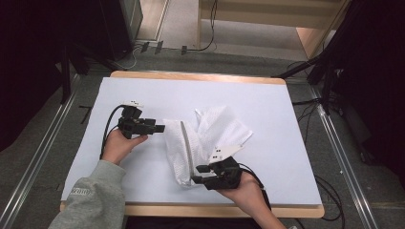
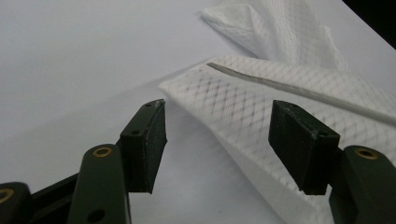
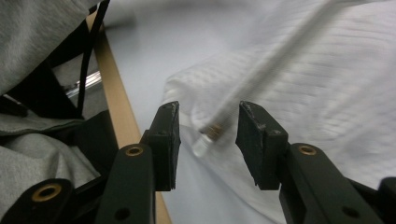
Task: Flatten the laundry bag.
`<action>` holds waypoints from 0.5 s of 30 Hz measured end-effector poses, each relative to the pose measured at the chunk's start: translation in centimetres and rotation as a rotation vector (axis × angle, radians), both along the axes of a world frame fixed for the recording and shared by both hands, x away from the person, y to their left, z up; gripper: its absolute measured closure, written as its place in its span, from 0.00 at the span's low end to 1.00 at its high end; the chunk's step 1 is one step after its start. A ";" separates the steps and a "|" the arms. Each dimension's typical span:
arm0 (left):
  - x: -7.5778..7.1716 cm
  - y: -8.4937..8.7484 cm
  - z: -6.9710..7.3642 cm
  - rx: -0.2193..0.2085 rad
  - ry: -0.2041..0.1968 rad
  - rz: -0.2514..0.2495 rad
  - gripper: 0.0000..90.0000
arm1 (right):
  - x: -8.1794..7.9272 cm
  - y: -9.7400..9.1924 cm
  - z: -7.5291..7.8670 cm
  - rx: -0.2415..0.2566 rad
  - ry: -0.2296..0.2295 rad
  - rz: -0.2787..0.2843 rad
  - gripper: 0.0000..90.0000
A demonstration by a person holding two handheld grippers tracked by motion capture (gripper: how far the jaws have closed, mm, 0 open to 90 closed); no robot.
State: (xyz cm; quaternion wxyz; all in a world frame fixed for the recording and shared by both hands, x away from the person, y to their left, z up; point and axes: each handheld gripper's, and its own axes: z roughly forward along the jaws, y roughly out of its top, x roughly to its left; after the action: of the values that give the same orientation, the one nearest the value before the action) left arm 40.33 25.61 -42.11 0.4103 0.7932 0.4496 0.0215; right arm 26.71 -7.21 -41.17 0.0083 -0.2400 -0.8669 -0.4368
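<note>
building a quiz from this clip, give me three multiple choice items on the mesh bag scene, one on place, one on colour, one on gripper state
1. Where does the white mesh bag lie?
A. on the floor
B. near the middle of the table
C. hanging off the table's far edge

2. What colour is the zipper along the bag?
A. red
B. black
C. pale grey

3. How do the jaws of the left gripper stand?
A. open, nothing pressed between them
B. shut on the bag
C. shut on a cable

Answers:
1 B, the high view shows the bag between the two hands on the pale sheet.
2 C, it runs as a pale grey line over the mesh.
3 A, the pads stand apart short of the bag.
</note>
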 end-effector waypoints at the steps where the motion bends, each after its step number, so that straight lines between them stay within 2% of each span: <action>1: 0.3 0.0 0.0 0.002 0.003 -0.003 0.41 | 0.1 -0.4 0.3 0.006 -0.013 -0.014 0.66; 5: 2.2 -0.5 -0.9 0.021 0.008 0.005 0.41 | 1.8 -2.3 0.4 0.000 -0.027 -0.089 0.66; 8: 2.7 -0.7 -1.2 0.015 0.007 0.008 0.41 | 2.4 -3.0 0.3 -0.009 -0.038 -0.112 0.65; 9: 3.2 -0.9 -1.6 0.018 0.021 0.004 0.41 | 3.2 -3.7 0.1 -0.012 -0.032 -0.138 0.64; 10: 3.2 -0.9 -1.6 0.018 0.021 0.004 0.41 | 3.2 -3.7 0.1 -0.012 -0.032 -0.138 0.64; 12: 3.6 -1.1 -2.0 0.034 0.024 0.008 0.42 | 4.5 -4.7 -0.2 -0.015 -0.054 -0.179 0.63; 15: 3.8 -1.2 -2.4 0.037 0.038 0.006 0.43 | 5.3 -5.4 -0.5 -0.018 -0.065 -0.213 0.62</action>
State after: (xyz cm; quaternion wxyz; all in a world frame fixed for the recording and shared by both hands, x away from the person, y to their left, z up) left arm 44.13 24.39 -44.54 0.3871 0.7995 0.4591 0.0160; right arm 32.04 -12.61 -41.65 -0.0682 -0.3165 -0.8402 -0.4351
